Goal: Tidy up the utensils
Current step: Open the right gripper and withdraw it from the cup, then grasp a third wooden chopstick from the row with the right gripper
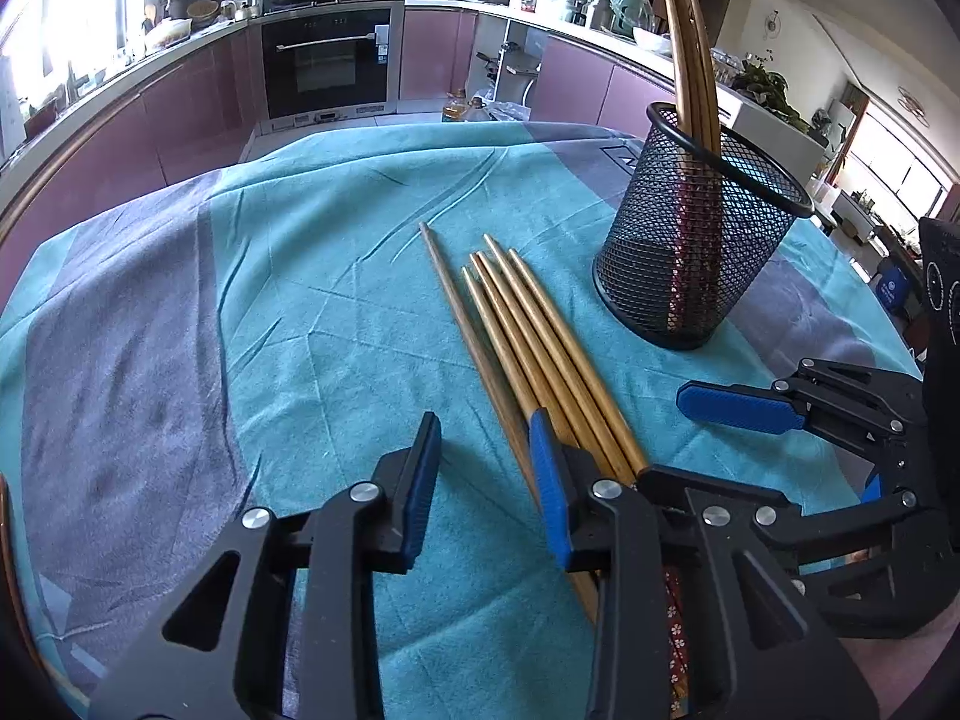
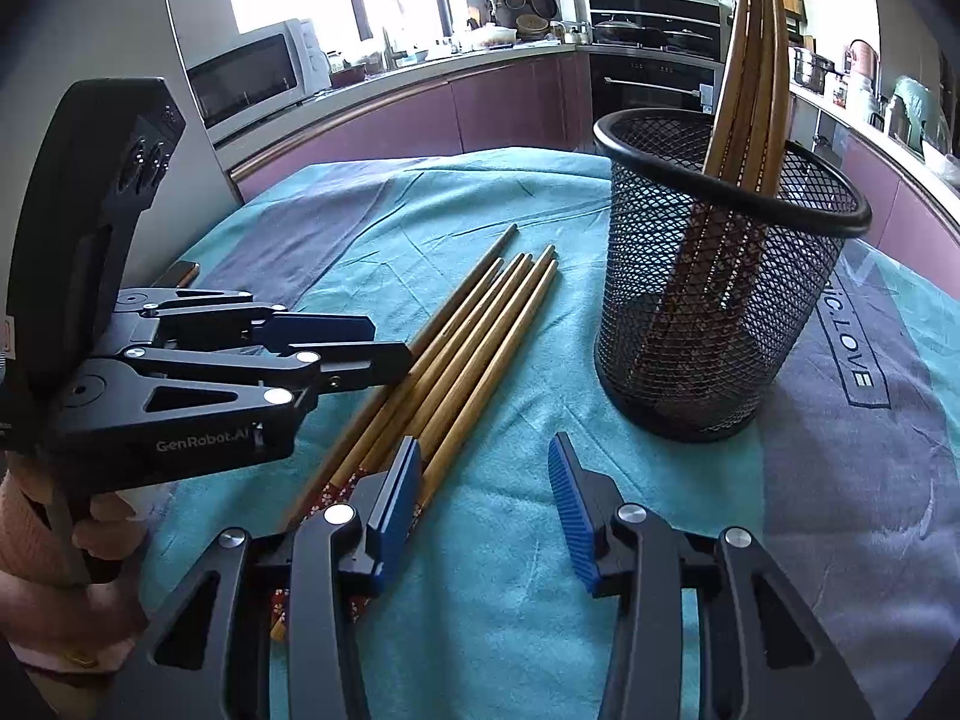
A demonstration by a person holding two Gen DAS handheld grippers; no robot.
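Observation:
Several loose wooden chopsticks [image 1: 528, 324] [image 2: 480, 330] lie side by side on the teal cloth, their red patterned ends toward me. A black mesh holder [image 1: 696, 252] [image 2: 720, 300] stands upright to their right with several chopsticks [image 1: 690, 60] [image 2: 750, 60] leaning in it. My left gripper [image 1: 483, 432] [image 2: 390, 341] is open low over the bundle's near end; the leftmost chopstick runs between its jaws, untouched. My right gripper [image 2: 486, 450] is open at the bundle's right side, its left finger over the chopsticks. One of its blue pads [image 1: 738, 408] shows in the left wrist view.
The teal and grey cloth [image 1: 180, 360] [image 2: 840, 480] covers the whole table. A hand in a pink sleeve [image 2: 36, 540] holds the left gripper. Kitchen counters, an oven [image 1: 327, 60] and a microwave [image 2: 252, 78] lie beyond the table's far edge.

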